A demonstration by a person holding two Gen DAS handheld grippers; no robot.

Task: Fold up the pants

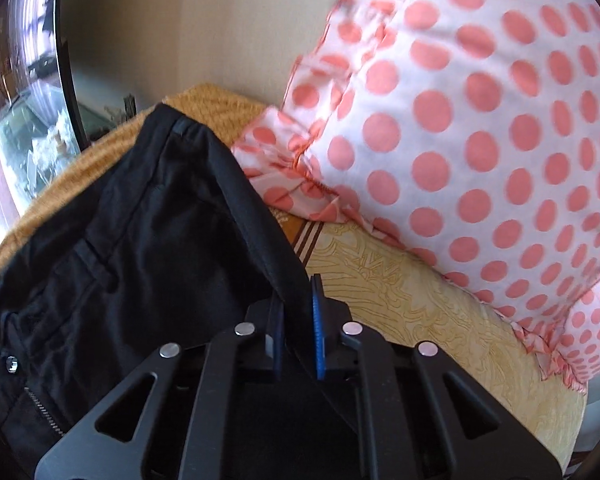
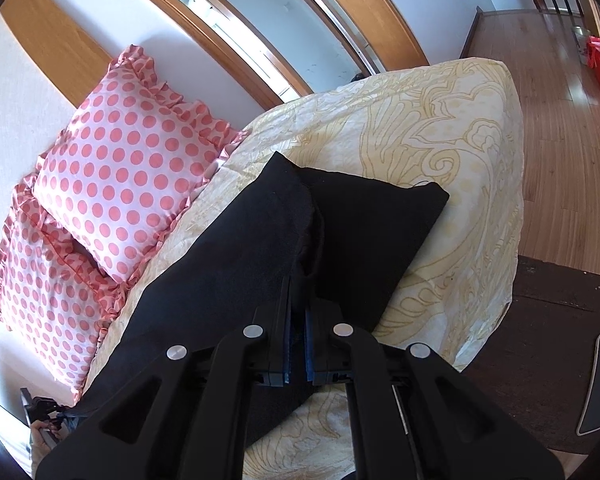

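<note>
The black pants [image 1: 132,232] lie on a yellow patterned bedspread [image 1: 400,300]. In the left wrist view I see the waist end with a button and zipper at lower left. My left gripper [image 1: 296,300] is shut on a raised fold of the waistband edge. In the right wrist view the pant legs [image 2: 340,232] stretch across the bedspread [image 2: 440,140], hems at the far end. My right gripper [image 2: 298,300] is shut on the black fabric where the two legs meet, lifting a ridge.
Pink polka-dot pillows [image 1: 480,120] lean against the wall beside the pants; they also show in the right wrist view [image 2: 120,168]. A mustard knit blanket [image 1: 100,160] lies under the waist. A mirror [image 1: 20,100] stands at left. The bed edge drops to wooden floor [image 2: 560,140].
</note>
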